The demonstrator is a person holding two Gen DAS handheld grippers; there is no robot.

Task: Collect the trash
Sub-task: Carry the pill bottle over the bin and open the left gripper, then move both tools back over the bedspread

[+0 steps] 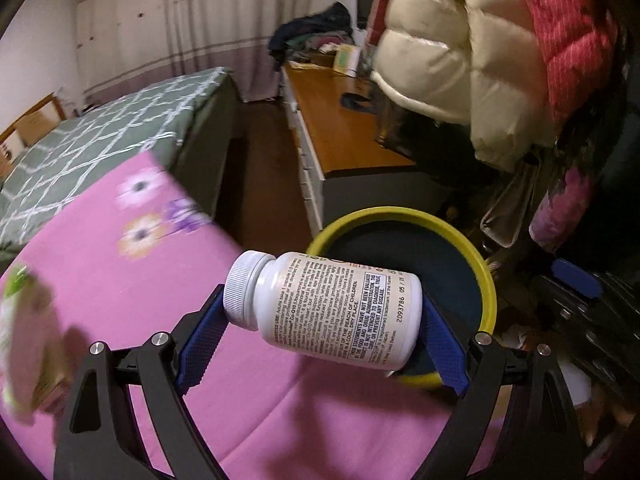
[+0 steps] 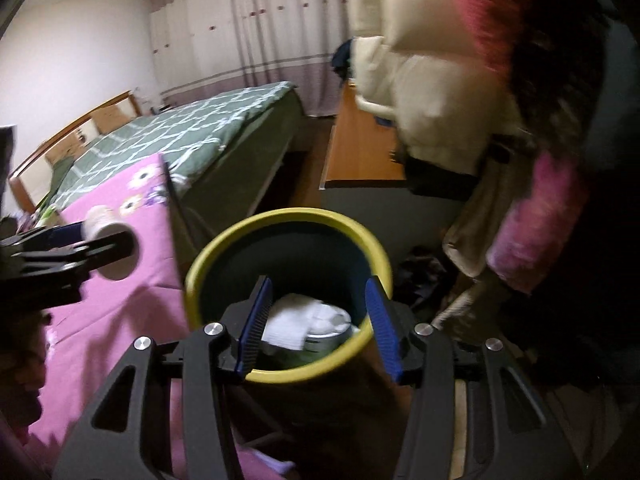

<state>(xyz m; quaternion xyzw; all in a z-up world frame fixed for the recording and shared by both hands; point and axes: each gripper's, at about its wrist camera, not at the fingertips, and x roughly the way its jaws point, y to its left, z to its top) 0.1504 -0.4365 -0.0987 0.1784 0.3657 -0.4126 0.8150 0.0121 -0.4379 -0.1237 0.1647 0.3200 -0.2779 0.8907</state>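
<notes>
Plainly readable on the white pill bottle [image 1: 332, 312] is a block of small black print, including "KEEP OUT OF THE REACH OF CHILDREN", "STORE IN A COOL, DRY PLACE", "THESE STATEMENTS HAVE NOT BEEN EVALUATED" and a lot code "2093786"; no brand name can be read with certainty. That bottle lies crosswise in the left claw [image 1: 324, 332], its ribbed white cap against one blue pad and its base against the other, so the left claw is clamped wide on it lengthwise. It hangs over the near rim of the yellow-rimmed bin [image 1: 486, 280], above the edge of a pink flowered cloth [image 1: 120, 280]. From the right wrist view the same bottle [image 2: 110, 250] shows end-on at the left, just beside the bin [image 2: 288, 218]. The right claw [image 2: 316, 324] stands part-way apart over the bin's mouth with nothing between its blue pads [image 2: 256, 320]. Inside the bin lie a white crumpled tissue [image 2: 292, 320] and a pale round container [image 2: 332, 334]. Beyond are a green checked bed [image 2: 192, 136] and a wooden counter [image 1: 340, 120].
</notes>
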